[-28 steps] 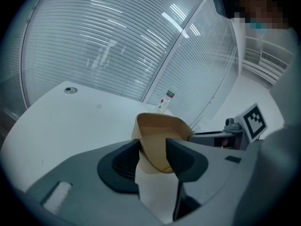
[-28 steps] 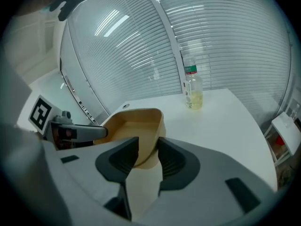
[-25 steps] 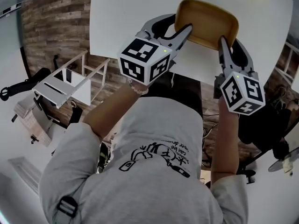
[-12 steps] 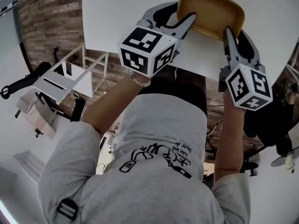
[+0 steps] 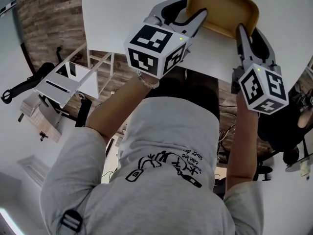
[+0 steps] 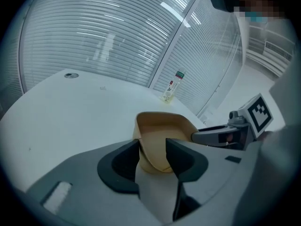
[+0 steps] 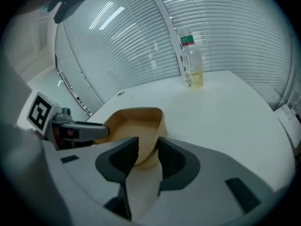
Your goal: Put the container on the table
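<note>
A shallow tan container (image 5: pixel 224 5) with rounded corners sits low over the white table (image 5: pixel 127 18), near its front edge. I cannot tell whether it touches the tabletop. My left gripper (image 5: pixel 198 19) is shut on its left rim, and my right gripper (image 5: pixel 240 32) is shut on its right rim. In the left gripper view the container (image 6: pixel 162 133) has its wall between the jaws of the left gripper (image 6: pixel 153 147), with the right gripper (image 6: pixel 221 135) across it. In the right gripper view the container (image 7: pixel 134 126) has its rim pinched by the right gripper (image 7: pixel 148 147).
A clear bottle (image 7: pixel 192 60) of yellowish liquid stands on the table's far side by the window blinds, also visible as the bottle (image 6: pixel 171 86) in the left gripper view. On the floor to the left are a white shelf unit (image 5: pixel 73 82) and a black chair base (image 5: pixel 22 89).
Both grippers have carried the container farther in over the table, away from the front edge. Each grip on the rim is unchanged.
</note>
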Motion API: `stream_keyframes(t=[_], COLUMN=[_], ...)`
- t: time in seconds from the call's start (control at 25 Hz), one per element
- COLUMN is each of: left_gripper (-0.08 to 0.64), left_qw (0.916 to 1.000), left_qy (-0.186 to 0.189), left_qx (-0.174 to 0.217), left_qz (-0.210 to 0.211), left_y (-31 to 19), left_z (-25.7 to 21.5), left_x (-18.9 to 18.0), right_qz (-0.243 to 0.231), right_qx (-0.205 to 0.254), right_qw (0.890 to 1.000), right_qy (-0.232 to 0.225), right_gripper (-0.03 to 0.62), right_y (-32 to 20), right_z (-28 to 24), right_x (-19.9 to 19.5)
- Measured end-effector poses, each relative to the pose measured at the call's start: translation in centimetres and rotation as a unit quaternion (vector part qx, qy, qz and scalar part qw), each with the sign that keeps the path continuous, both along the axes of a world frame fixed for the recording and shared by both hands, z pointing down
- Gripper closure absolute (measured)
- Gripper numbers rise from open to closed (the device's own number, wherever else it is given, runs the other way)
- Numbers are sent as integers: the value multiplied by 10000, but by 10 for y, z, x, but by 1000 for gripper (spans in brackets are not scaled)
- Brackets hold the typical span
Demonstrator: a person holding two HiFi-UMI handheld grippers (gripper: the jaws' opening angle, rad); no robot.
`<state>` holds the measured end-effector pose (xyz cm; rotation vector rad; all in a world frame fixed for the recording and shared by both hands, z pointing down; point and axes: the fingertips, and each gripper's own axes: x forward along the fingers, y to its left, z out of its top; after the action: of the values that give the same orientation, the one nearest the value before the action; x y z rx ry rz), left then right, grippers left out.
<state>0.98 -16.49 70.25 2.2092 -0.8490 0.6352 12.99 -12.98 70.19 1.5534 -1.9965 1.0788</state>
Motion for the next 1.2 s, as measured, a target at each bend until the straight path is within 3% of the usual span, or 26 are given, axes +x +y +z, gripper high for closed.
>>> stream_keyframes(t=[0.2, 0.4, 0.68, 0.92, 1.2], left_gripper=[388, 387, 388, 390, 448], left_qw=[9994, 9991, 9984, 9988, 9976], left_qy=[-306, -381, -503, -334, -13], left_qx=[69, 68, 258, 356, 698], left_qz=[160, 174, 19, 6, 49], left_y=[3, 5, 0, 0, -3], left_z=[7, 6, -9, -44, -102], left_x=[1, 2, -12, -11, 1], right_qz=[-15, -80, -126, -195, -323], right_qx=[-31, 18, 144, 464, 958], right_qw=[10000, 9999, 9981, 9967, 9930], right_qy=[46, 124, 590, 633, 606], right_gripper=[471, 471, 471, 471, 480], right_y=[3, 5, 3, -3, -11], right_z=[8, 5, -8, -46, -105], right_x=[1, 3, 14, 15, 16])
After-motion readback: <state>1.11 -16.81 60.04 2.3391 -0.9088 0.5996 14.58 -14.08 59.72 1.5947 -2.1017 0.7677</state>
